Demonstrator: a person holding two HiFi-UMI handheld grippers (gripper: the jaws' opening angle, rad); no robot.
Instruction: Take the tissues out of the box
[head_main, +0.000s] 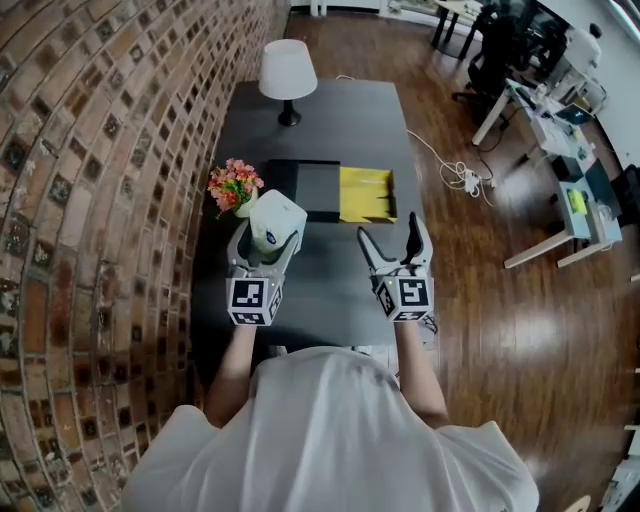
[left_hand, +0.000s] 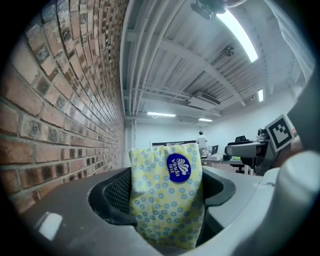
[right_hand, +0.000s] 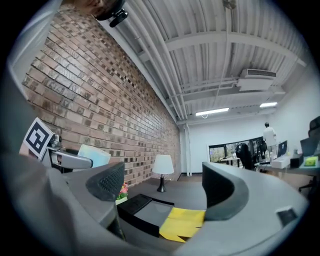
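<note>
Head view: the left gripper (head_main: 267, 246) is clenched on a tissue pack (head_main: 277, 220), held up at about 7 o'clock of the box (head_main: 285, 178). The right gripper (head_main: 391, 236) hangs at its 5 o'clock, nearer the yellow contents (head_main: 366, 192), possibly more packs.

Left gripper view: the pack stands lengthwise along the jaws.

Right gripper view: jaws apart and empty, with the box ahead at 12 o'clock.

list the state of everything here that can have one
left gripper, shut on the tissue pack
tissue pack, upright between the fingers, out of the box
right gripper, open, empty
box, open, on the table
lamp, upright
</note>
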